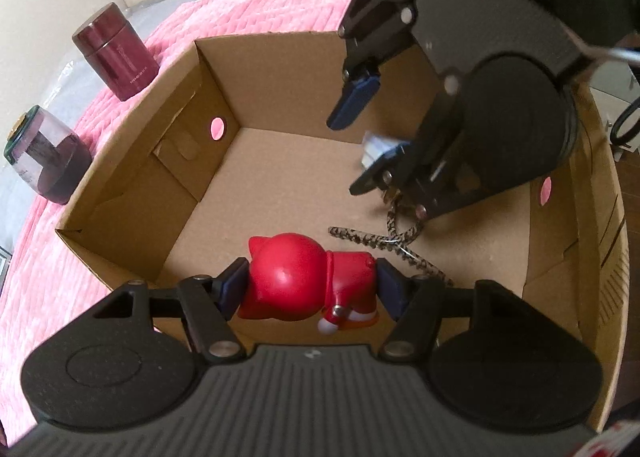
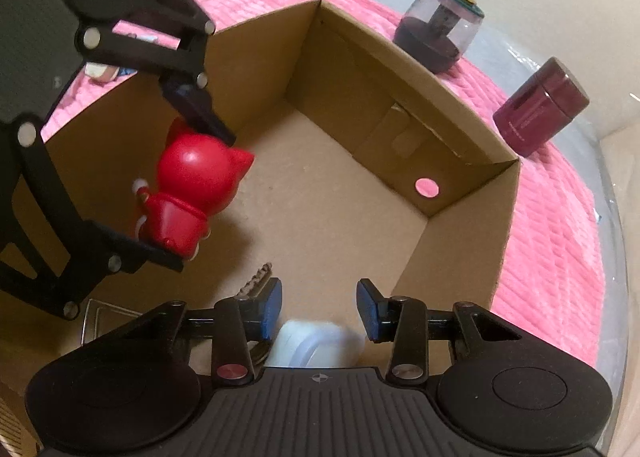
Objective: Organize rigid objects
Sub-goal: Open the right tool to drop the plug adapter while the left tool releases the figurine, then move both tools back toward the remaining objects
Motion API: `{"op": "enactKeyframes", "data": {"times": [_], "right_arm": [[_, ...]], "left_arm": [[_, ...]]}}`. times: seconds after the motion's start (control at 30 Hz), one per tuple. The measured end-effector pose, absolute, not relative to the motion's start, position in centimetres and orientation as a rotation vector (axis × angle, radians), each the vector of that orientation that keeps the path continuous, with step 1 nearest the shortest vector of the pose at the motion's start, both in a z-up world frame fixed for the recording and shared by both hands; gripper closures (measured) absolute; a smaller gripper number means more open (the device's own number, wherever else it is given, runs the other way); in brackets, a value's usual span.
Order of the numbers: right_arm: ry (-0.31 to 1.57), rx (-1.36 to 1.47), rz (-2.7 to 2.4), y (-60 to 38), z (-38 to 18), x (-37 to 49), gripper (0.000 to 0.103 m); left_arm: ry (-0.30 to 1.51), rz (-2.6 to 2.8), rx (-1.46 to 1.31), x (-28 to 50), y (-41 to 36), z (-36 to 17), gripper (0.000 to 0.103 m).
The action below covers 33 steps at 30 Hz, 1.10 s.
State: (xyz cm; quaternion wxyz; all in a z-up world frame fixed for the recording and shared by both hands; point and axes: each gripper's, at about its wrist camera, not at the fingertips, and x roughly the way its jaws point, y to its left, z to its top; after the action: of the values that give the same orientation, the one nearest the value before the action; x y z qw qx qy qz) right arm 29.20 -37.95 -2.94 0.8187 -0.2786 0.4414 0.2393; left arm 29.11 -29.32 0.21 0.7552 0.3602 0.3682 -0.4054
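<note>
My left gripper point(image 1: 312, 289) is clamped on the red cat-eared figurine point(image 1: 308, 283), one blue pad on its round head, the other on its feet end, so it lies sideways between my fingers just above the floor of the cardboard box point(image 1: 132, 185). My right gripper point(image 2: 319, 307) stands partly spread with nothing pressed between the pads; a white object point(image 2: 316, 341) sits just below them, too blurred to name.

The risk I see: the head is smooth and rounded, so a pad could skid off it and the figurine could pop out and roll if I let go while tilted. Both my grippers share the near right part of the box, close together, and could knock each other. A patterned cord point(image 1: 384, 245) with keys point(image 2: 256, 283) lies on the floor just beyond the figurine; setting down on it would leave the toy rocking.

The figurine is glossy red plastic, with two small ears, a red outfit and white and orange at the feet.
</note>
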Motion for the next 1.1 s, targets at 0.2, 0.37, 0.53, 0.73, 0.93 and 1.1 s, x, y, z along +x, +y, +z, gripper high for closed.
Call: {"op": "enactKeyframes", "data": {"times": [0.2,0.37,0.53,0.73,0.93,1.1], "right_arm": [[0.92,-0.573,0.504,-38.3,-2.5,28.8,0.065],[0.913,-0.55,0.499,-38.4,-2.4,28.3,0.065],[0.906,-0.541,0.493,-38.6,-2.2,28.0,0.065],[0.876,-0.487,0.471,-39.1,-0.8,27.2,0.065],[0.797,-0.367,0.44,-39.2,2.1,24.9,0.065],[0.716,-0.239,0.422,-38.6,5.0,22.1,0.065]], "left_arm": [[0.81,-0.888,0.789,29.0,-29.6,-0.1,0.04],[0.83,-0.887,0.786,29.2,-29.7,-0.3,0.04],[0.816,-0.876,0.759,29.2,-29.5,0.2,0.04],[0.749,-0.846,0.678,28.7,-27.8,2.3,0.04],[0.633,-0.776,0.53,26.6,-23.8,6.0,0.04],[0.569,-0.699,0.424,23.8,-19.8,8.5,0.04]]}}
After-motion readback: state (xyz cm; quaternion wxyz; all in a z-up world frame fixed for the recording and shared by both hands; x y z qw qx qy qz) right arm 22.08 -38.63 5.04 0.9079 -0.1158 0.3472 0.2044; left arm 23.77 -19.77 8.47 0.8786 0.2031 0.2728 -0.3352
